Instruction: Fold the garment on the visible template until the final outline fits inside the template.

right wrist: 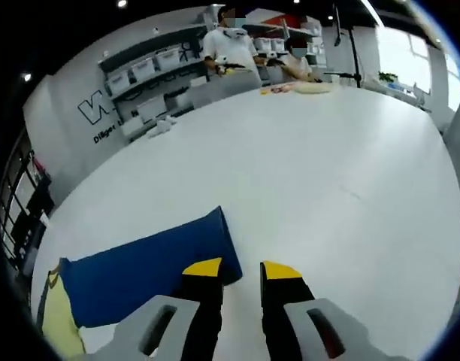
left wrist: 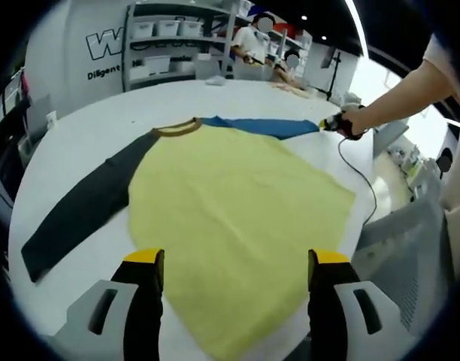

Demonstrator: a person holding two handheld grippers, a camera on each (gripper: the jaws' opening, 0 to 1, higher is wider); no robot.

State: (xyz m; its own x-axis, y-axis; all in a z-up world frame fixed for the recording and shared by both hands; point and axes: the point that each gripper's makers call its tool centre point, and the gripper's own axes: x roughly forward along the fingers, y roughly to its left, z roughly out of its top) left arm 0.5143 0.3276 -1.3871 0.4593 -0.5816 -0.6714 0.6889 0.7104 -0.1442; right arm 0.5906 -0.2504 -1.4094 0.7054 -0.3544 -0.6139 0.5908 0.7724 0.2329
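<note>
A yellow shirt (left wrist: 237,203) lies flat on the white table (left wrist: 87,128), with a brown collar (left wrist: 177,128), a dark grey sleeve (left wrist: 83,210) stretched to the left and a blue sleeve (left wrist: 264,125) stretched to the far right. My left gripper (left wrist: 237,263) hovers open over the shirt's near hem, nothing between its jaws. A person's hand holds my right gripper (left wrist: 331,124) at the blue sleeve's cuff. In the right gripper view, the right gripper (right wrist: 241,269) has its jaws nearly together on the cuff corner of the blue sleeve (right wrist: 140,274).
A black cable (left wrist: 361,177) runs from the right gripper across the table toward its right edge. Two people (right wrist: 230,45) stand at the table's far side before shelves of bins (right wrist: 147,71). Small items (right wrist: 298,88) lie on the far table edge.
</note>
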